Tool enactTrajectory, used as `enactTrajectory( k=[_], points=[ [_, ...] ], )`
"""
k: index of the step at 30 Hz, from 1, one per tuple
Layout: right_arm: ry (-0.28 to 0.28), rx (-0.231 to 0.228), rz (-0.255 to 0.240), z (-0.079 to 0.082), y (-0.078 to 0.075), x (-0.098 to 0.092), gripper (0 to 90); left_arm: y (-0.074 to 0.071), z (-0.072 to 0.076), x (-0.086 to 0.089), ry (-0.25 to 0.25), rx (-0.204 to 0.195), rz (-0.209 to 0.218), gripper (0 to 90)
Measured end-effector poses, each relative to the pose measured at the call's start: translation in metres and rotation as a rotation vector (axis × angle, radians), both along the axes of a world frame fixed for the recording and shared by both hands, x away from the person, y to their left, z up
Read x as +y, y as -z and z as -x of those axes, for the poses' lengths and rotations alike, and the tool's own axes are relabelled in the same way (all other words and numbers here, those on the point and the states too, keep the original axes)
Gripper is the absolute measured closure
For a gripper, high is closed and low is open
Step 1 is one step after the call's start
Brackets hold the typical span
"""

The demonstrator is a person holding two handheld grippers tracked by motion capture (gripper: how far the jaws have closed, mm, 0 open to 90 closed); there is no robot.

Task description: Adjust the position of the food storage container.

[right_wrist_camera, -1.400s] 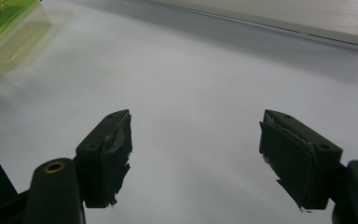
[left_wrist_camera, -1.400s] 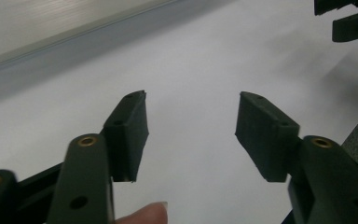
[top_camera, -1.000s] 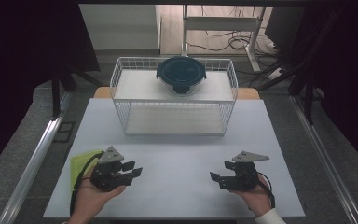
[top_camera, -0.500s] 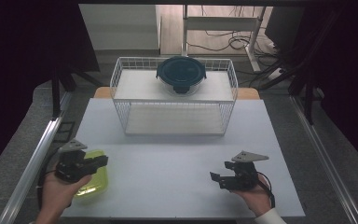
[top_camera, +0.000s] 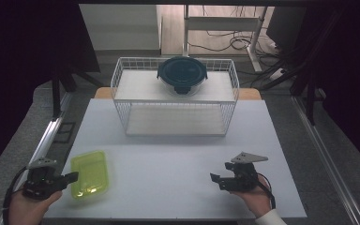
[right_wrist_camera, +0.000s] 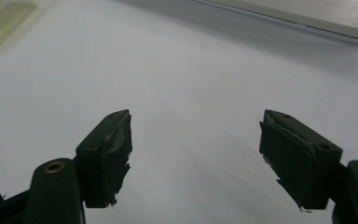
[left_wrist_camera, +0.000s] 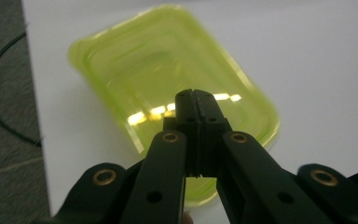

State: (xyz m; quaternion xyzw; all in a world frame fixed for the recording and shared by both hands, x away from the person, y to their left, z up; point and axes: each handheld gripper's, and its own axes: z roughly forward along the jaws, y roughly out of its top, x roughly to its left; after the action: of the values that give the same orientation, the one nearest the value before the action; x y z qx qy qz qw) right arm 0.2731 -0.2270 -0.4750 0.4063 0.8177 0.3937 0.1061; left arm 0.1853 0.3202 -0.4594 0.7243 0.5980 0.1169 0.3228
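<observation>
Your left gripper [top_camera: 70, 177] is hovering, jaws clenched empty, at the worktop's [top_camera: 178, 159] left edge beside the green lid [top_camera: 90, 173]; right gripper [top_camera: 218, 180] is resting released.

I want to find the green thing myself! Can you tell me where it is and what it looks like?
Start at the white table and look to its near left corner, just in front of the left gripper. There lies the lime-green lid, flat and rectangular with rounded corners. Nothing else here is green or see-through like it; the round container on the wire rack is dark.
</observation>
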Motion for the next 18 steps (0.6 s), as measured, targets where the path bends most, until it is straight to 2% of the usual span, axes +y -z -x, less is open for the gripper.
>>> enactTrajectory(
  k=[5,7,10,13,18],
  points=[
    [0.002,-0.002,0.001,0.0,0.0,0.0,24.7,0.017,0.007,0.014,-0.029,0.085,-0.061,90.0],
    [0.002,0.002,0.001,-0.001,0.001,0.0,24.8,0.025,0.009,0.017,-0.04,0.111,-0.067,90.0],
    [-0.002,-0.001,-0.004,0.0,0.001,0.0,24.7,0.035,0.01,0.018,-0.051,0.128,-0.079,90.0],
    [-0.001,-0.012,-0.003,0.0,0.0,0.001,24.7,0.044,0.011,0.013,-0.034,0.149,-0.078,90.0],
    [0.005,-0.014,0.0,0.0,0.0,0.001,24.8,0.048,0.011,0.005,-0.003,0.166,-0.076,90.0]
  ],
)
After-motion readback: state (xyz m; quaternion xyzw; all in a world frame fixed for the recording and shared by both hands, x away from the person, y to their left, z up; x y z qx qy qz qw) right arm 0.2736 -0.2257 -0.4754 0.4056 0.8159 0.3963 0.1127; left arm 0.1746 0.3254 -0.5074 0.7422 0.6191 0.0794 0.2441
